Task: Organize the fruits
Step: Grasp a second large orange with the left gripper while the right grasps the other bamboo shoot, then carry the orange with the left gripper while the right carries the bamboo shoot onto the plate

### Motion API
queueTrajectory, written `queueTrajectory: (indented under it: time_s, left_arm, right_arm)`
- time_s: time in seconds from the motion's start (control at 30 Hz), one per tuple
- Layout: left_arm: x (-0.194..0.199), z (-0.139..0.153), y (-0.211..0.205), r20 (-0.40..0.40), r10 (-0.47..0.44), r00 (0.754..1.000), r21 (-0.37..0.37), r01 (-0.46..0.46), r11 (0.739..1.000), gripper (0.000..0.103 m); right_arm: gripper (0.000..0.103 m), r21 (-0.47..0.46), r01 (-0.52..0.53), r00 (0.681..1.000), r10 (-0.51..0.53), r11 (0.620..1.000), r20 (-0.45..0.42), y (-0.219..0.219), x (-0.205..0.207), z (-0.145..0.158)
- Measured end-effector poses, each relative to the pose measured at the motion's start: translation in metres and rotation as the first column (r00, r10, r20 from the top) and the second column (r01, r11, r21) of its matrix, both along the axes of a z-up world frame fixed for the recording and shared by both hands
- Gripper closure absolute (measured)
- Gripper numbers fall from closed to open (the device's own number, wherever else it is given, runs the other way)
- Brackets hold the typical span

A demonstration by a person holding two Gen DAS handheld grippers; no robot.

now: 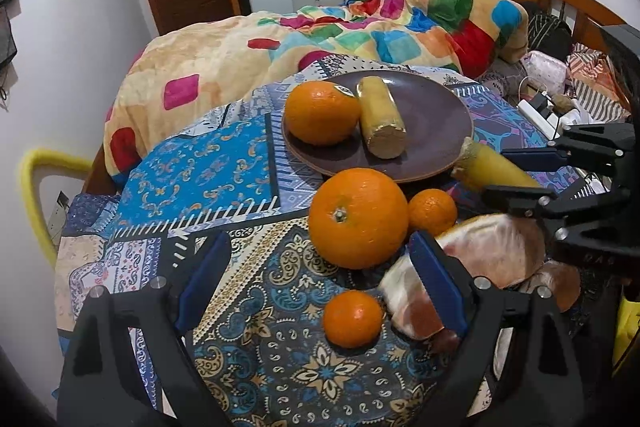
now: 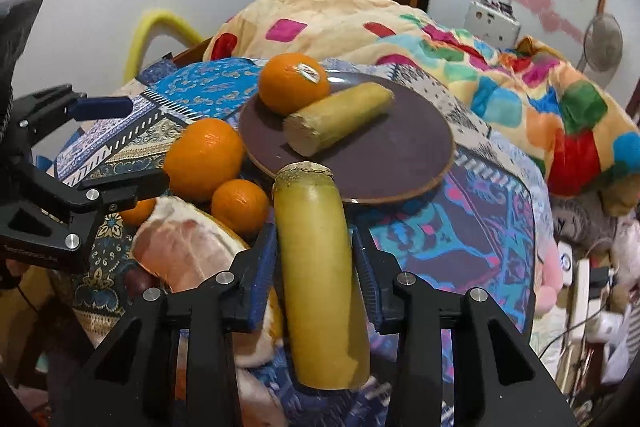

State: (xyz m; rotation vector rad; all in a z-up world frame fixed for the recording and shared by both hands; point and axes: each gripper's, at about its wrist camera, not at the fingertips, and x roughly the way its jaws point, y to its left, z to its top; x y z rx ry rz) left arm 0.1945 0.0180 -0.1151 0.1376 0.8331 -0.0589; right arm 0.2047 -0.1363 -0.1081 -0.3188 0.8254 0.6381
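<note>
The right gripper pinches a yellow sugarcane piece lengthwise just off the near rim of the brown plate, likely to lay it beside the cane piece and orange there. The left gripper hangs spread and empty over the small orange near the cloth's near edge, apparently next.

1. Right gripper: jaws set either side of a yellow-green cane piece; the blue pads appear to touch its sides.
2. Cane piece: far cut end lies at the near rim of the brown plate.
3. Plate: carries a stickered orange and a second cane piece, touching.
4. Left of plate: large orange, small orange, peeled pomelo.
5. Left gripper: jaws wide apart, empty.
</note>
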Motion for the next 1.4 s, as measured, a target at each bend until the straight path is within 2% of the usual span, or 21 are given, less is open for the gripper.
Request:
queueTrajectory:
  time_s: [0.27, 0.67, 0.77, 0.83, 0.87, 1.07, 1.4]
  left_arm:
    - [0.012, -0.011, -0.005, -0.017, -0.011, 1.0, -0.021, 0.011, 1.0, 0.012]
    - [0.03, -0.02, 0.003, -0.052, -0.019, 0.998, -0.101, 0.014, 0.995, 0.015]
    - [0.032, -0.02, 0.003, -0.056, -0.038, 0.998, -0.129, 0.03, 0.991, 0.025]
    - [0.033, -0.02, 0.002, -0.058, -0.051, 0.997, -0.151, 0.041, 0.988, 0.038]
    - [0.033, -0.02, 0.002, -0.059, -0.052, 0.997, -0.155, 0.043, 0.987, 0.038]
    - [0.03, -0.018, -0.002, -0.044, -0.036, 0.998, -0.114, 0.031, 0.993, 0.039]
    - [0.027, 0.003, 0.007, 0.018, -0.016, 1.0, -0.112, 0.017, 0.993, 0.04]
  right_arm:
    - [0.068, -0.036, 0.065, 0.997, -0.067, 0.997, -0.041, -0.029, 0.008, -0.01]
    - [0.067, -0.079, 0.033, 0.999, -0.036, 0.996, -0.039, -0.037, 0.001, -0.013]
    - [0.067, -0.08, 0.035, 0.998, -0.039, 0.996, -0.043, -0.038, 0.001, -0.016]
    - [0.068, -0.07, 0.038, 0.998, -0.041, 0.997, -0.041, -0.04, 0.002, -0.016]
    - [0.068, -0.063, 0.04, 0.998, -0.042, 0.997, -0.042, -0.041, 0.003, -0.016]
    - [0.068, -0.028, 0.063, 0.997, -0.065, 0.998, -0.039, -0.045, 0.004, -0.013]
    - [0.068, 0.036, 0.091, 0.995, -0.093, 0.995, 0.03, -0.051, 0.002, 0.014]
